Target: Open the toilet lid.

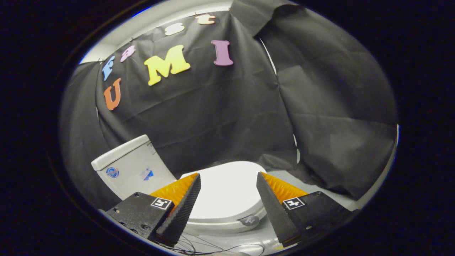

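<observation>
The gripper [228, 181] hovers wide open, holding nothing, fingers framing the closed lid [224, 193] just ahead, beside the tank [129, 167]. This looks like the approach step (no contact yet); next it probably needs a finger under the lid's front edge.

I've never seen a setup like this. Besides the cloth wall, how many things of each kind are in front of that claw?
Toilet lid, closed: 1
Tank: 1
Small dark round tag on the seat rim: 1
Thin wires below the bowl: a few, too tangled to count
Gripper, open above the lid, touching nothing: 1
Total, wires aside: 4
</observation>
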A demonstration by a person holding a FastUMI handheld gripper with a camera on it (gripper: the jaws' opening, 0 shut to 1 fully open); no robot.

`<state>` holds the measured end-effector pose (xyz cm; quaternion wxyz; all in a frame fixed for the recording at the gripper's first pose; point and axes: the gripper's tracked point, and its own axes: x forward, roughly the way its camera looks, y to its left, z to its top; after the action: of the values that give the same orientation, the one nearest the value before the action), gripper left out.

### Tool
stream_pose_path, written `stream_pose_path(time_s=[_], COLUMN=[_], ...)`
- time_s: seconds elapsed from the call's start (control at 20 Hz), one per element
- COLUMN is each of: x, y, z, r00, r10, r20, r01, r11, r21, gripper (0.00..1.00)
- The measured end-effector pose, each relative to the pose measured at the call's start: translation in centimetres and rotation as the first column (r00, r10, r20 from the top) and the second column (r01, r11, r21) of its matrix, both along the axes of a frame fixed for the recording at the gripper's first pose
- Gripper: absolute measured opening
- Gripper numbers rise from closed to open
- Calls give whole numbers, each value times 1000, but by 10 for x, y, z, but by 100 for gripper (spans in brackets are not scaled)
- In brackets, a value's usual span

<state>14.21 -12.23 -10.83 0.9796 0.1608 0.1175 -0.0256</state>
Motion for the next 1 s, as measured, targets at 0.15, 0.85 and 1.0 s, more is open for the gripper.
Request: stream_pose_path(time_s=[0.15,0.85,1.0], x=[5,10,12], y=[-17,-22,-19], z=[-47,-160,-172], r00=[995,943,929], r10=[-13,90,131], r20=[-99,-322,-347], r01=[23,50,58], r11=[995,914,873], r21=[98,402,484], gripper=[99,99,97])
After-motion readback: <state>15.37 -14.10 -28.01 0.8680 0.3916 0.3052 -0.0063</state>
